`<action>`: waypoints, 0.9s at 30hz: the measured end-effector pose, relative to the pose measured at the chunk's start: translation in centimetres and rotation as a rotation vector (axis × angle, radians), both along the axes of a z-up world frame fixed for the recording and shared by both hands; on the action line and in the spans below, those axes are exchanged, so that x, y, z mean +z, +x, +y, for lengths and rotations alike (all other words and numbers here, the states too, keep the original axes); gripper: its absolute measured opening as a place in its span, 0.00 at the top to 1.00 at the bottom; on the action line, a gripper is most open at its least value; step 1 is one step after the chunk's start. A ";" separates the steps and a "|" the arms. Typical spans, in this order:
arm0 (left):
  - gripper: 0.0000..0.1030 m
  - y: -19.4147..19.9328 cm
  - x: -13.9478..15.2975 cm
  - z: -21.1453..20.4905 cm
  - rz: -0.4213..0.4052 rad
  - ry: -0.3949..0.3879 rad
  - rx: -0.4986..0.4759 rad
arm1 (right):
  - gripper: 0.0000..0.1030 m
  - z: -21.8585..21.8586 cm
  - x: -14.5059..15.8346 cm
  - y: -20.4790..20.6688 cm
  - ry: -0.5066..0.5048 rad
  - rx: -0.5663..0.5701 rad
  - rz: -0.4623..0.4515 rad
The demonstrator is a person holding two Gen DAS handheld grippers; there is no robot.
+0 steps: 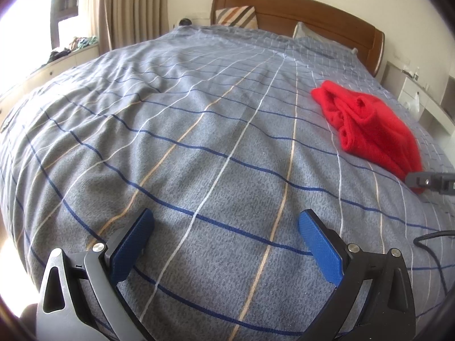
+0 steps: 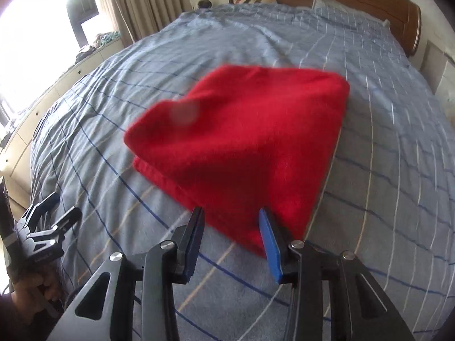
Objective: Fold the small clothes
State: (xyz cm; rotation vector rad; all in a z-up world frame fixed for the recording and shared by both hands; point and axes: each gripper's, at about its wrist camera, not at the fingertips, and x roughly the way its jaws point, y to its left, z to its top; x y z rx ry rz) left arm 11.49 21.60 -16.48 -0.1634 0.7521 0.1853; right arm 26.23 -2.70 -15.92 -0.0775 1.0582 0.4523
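Note:
A small red fleece garment [image 2: 239, 142] lies folded on the blue-grey checked bedspread [image 2: 384, 156]. In the right wrist view it fills the middle, blurred. My right gripper [image 2: 231, 218] is open, its blue pads either side of the garment's near corner, with nothing pinched. In the left wrist view the garment [image 1: 366, 125] lies bunched at the far right, and the right gripper's tip [image 1: 426, 183] shows at its near end. My left gripper [image 1: 226, 220] is open and empty low over bare bedspread [image 1: 199, 142], well left of the garment. It also shows in the right wrist view [image 2: 61, 209].
A wooden headboard [image 1: 312, 11] with a striped pillow [image 1: 237, 17] stands at the far end. Curtains [image 1: 130, 8] and a bright window with a cluttered sill [image 1: 74, 47] are on the left. A bedside shelf [image 1: 412, 91] is on the right. A black cable [image 1: 435, 253] lies on the bed.

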 end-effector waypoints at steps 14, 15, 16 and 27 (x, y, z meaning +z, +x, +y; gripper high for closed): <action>0.01 -3.0 2.1 -2.6 -0.077 0.016 -0.105 | 0.43 -9.2 2.3 -15.3 0.076 -0.232 -0.238; 0.01 -3.1 2.4 -3.1 -0.081 0.015 -0.114 | 0.43 -10.1 2.4 -16.5 0.063 -0.245 -0.251; 0.01 -3.3 2.7 -3.5 -0.084 0.012 -0.124 | 0.42 -11.0 2.5 -17.5 0.047 -0.255 -0.273; 0.01 -0.5 2.8 -9.6 -0.060 0.076 -0.237 | 0.31 -15.1 -1.1 -18.6 0.008 -0.348 -0.346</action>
